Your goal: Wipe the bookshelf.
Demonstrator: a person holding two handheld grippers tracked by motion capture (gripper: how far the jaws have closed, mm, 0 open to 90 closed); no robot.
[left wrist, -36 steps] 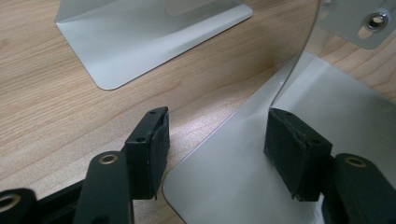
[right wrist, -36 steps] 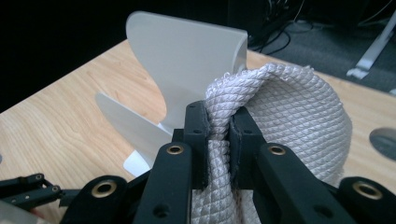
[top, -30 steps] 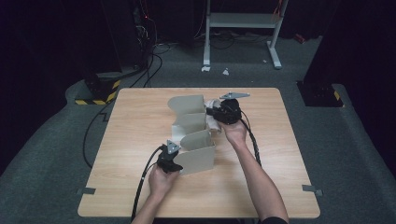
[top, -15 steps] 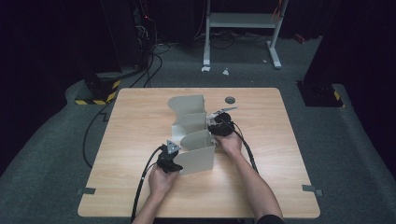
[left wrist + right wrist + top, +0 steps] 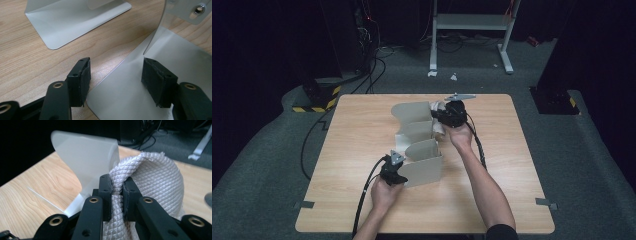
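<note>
A grey metal rack [image 5: 424, 170] with several curved upright dividers stands mid-table. My left gripper [image 5: 406, 175] is at its near end, open. Its jaws [image 5: 115, 75] straddle a corner of the flat base plate [image 5: 125, 100], and the edge of one upright divider [image 5: 160, 25] rises just beyond the right pad [image 5: 156, 82]. My right gripper [image 5: 435, 117] is at the rack's far right side, shut on a fold of white woven cloth [image 5: 155, 182]. The cloth [image 5: 439, 127] bulges out past the jaws [image 5: 117, 187], close beside a pale divider [image 5: 87, 157].
The wooden table [image 5: 362, 130] has bare room left and right of the rack. Cables trail from both grippers toward the near edge. Beyond the table are a dark carpeted floor, a white stand [image 5: 507, 55] and a black-and-yellow striped block [image 5: 312, 107].
Half a second ago the right gripper sat nearer the person, beside the middle dividers. It has since moved back to the far divider with the cloth. The left gripper has stayed put.
</note>
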